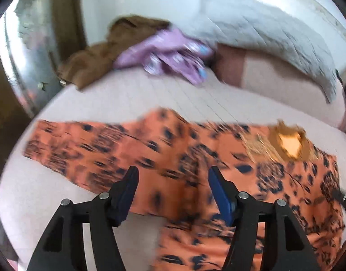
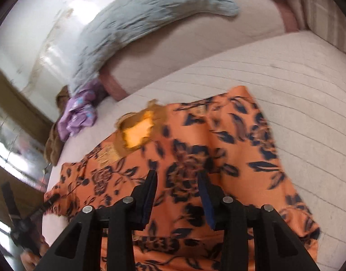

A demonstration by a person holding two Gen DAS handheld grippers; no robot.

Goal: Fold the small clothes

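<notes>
Left claw [image 1: 171, 176] gapes empty above the orange floral garment [image 1: 164, 149]; right claw [image 2: 176, 180] likewise open over it; the garment lies spread on the bed [image 2: 297, 94], neckline at 12 o'clock; no legible label; beyond, at 11 o'clock, purple clothes [image 1: 164, 52]; grey pillow [image 2: 139, 20].

Right gripper [image 2: 176, 176], jaws apart, above orange floral garment [image 2: 229, 140].

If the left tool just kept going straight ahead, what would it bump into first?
Most likely the orange flowered garment spread on the bed. The left tool is open and points straight at it, though blur makes depth uncertain.
</notes>
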